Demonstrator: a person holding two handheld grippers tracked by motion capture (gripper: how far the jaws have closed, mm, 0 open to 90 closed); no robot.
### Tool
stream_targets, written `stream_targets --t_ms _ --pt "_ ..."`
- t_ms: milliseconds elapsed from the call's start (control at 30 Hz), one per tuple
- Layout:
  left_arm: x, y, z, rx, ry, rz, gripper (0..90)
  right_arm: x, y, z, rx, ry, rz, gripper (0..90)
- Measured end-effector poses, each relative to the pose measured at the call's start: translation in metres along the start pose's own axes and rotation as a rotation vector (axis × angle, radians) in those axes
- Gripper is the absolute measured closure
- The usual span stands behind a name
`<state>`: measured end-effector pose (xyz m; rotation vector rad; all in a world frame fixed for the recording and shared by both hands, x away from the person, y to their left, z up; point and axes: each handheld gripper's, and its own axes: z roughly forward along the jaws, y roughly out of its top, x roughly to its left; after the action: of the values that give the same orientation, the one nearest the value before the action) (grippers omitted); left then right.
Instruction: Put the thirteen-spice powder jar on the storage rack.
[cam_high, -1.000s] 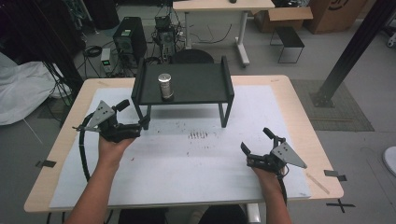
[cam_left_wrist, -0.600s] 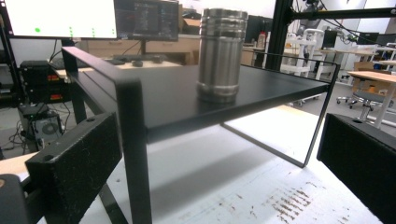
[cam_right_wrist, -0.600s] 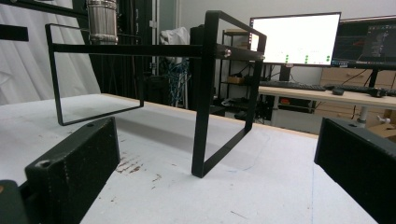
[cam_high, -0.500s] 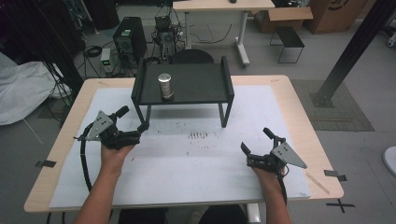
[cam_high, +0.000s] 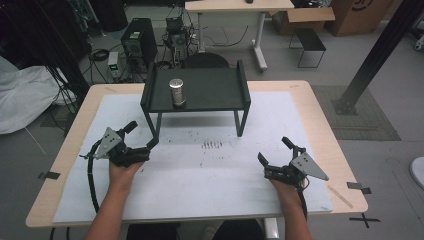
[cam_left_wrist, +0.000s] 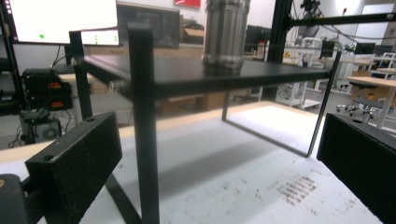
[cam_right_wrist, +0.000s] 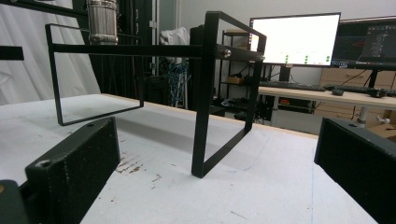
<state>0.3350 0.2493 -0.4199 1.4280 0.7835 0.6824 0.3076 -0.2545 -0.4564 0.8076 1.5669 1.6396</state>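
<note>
Left gripper (cam_high: 141, 136): jaws spread wide, nothing between them. It sits low over the white mat (cam_high: 200, 200) at the tabletop's left, just beside the front left leg (cam_left_wrist: 144, 140) of the black stand (cam_high: 200, 90); in the left gripper view that leg rises between the two jaws, nearer the left one. Whether a jaw touches the leg, cannot tell.

Right gripper (cam_high: 274, 153): jaws also spread, empty. Held over the mat at the right, well apart from the stand, its jaws aimed toward it.

Stand: low black shelf on thin frame legs, upright at the middle rear of the tabletop (cam_high: 320, 110), raised lips at both ends.

Metal canister (cam_high: 176, 92): ribbed, silver, upright on the stand's top surface, toward its left side. In the left gripper view it stands above and beyond the near leg.

Mat: dark smudges (cam_high: 212, 145) in front of the stand, between the two grippers.

Grey three-cornered plates on both grippers; black cable (cam_high: 91, 175) trails back from the left one along the forearm.
</note>
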Motion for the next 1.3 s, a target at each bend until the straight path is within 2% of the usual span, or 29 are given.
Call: stream_targets --t_ms 167,533,700,933,1100,1300 --pt "-0.001 -0.012 -0.001 0.014 0.014 -0.004 0.5 0.0 0.0 0.0 -0.001 0.0 0.0 0.0" --pt "-0.002 -0.026 -0.003 0.036 0.022 0.002 0.6 0.0 0.0 0.0 -0.001 0.0 0.0 0.0" --pt "-0.005 -0.031 -0.004 0.047 0.016 0.018 0.9 0.0 0.0 0.0 -0.002 0.0 0.0 0.0" --pt "-0.007 -0.032 -0.005 0.033 0.018 0.044 0.8 0.0 0.0 0.0 -0.001 0.0 -0.001 0.0" --pt "-0.012 -0.034 -0.008 0.008 0.047 0.087 0.3 0.0 0.0 0.0 0.0 -0.001 -0.004 0.0" --pt "-0.012 -0.034 -0.008 0.006 0.069 0.076 0.2 0.001 0.0 0.0 0.0 -0.002 -0.005 0.0"
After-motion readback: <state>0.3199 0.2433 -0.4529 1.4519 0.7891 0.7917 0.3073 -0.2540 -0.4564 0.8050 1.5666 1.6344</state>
